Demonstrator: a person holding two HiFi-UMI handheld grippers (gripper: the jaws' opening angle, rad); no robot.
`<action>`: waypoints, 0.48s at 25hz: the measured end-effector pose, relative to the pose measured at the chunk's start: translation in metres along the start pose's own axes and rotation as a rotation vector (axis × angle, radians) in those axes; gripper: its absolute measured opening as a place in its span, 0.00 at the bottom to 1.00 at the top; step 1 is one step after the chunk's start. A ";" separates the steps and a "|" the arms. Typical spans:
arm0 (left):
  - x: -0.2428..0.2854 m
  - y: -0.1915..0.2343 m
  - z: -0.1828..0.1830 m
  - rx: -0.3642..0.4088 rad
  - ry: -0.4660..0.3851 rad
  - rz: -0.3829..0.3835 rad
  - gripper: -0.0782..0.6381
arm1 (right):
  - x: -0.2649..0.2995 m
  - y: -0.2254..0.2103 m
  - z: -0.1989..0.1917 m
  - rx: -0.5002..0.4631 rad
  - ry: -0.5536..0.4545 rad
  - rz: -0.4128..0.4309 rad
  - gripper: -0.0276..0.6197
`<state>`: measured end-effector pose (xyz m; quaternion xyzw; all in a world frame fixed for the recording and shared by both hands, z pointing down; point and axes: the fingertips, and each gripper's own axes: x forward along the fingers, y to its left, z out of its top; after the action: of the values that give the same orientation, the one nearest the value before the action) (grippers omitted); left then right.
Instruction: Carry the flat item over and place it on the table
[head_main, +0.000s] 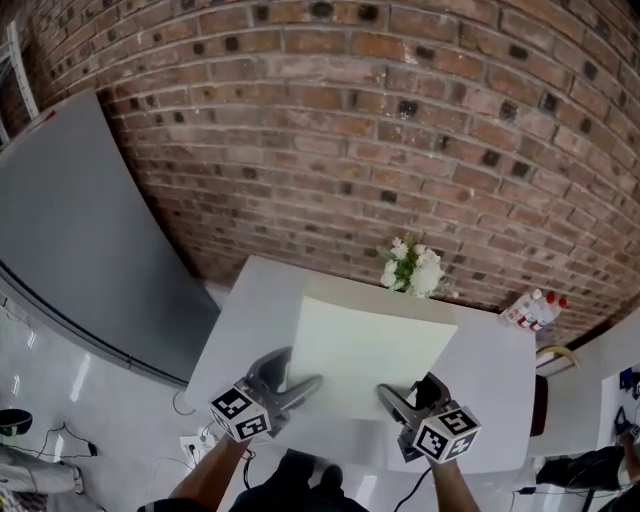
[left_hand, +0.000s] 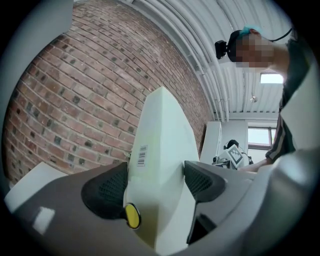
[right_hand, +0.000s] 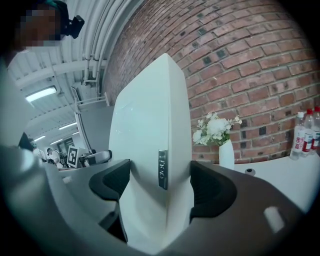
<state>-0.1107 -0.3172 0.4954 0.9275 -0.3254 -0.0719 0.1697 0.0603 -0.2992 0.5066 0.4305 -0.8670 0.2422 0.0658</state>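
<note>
A pale flat panel (head_main: 370, 350) hangs over the white table (head_main: 250, 310), held level by its two near corners. My left gripper (head_main: 296, 388) is shut on its near left corner, my right gripper (head_main: 395, 398) on its near right corner. In the left gripper view the flat panel (left_hand: 160, 150) stands edge-on between the dark pads (left_hand: 107, 190), with a barcode sticker and a yellow dot on it. The right gripper view shows the flat panel (right_hand: 150, 145) clamped between the pads (right_hand: 210, 187), a small silver label on its edge.
A white vase of flowers (head_main: 412, 268) stands at the table's far edge, just beyond the panel. Two red-capped bottles (head_main: 532, 310) stand at the far right corner. A brick wall (head_main: 380, 120) rises behind. A grey board (head_main: 80, 240) leans at the left.
</note>
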 end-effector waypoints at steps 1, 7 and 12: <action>0.003 0.002 -0.003 -0.006 0.007 -0.004 0.61 | 0.001 -0.004 -0.002 0.007 0.004 -0.008 0.61; 0.020 0.013 -0.025 -0.057 0.043 -0.017 0.61 | 0.006 -0.024 -0.016 0.040 0.029 -0.042 0.61; 0.027 0.021 -0.046 -0.098 0.076 -0.013 0.61 | 0.010 -0.037 -0.033 0.079 0.059 -0.060 0.61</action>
<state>-0.0902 -0.3372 0.5452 0.9222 -0.3087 -0.0537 0.2264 0.0796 -0.3096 0.5518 0.4514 -0.8411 0.2868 0.0812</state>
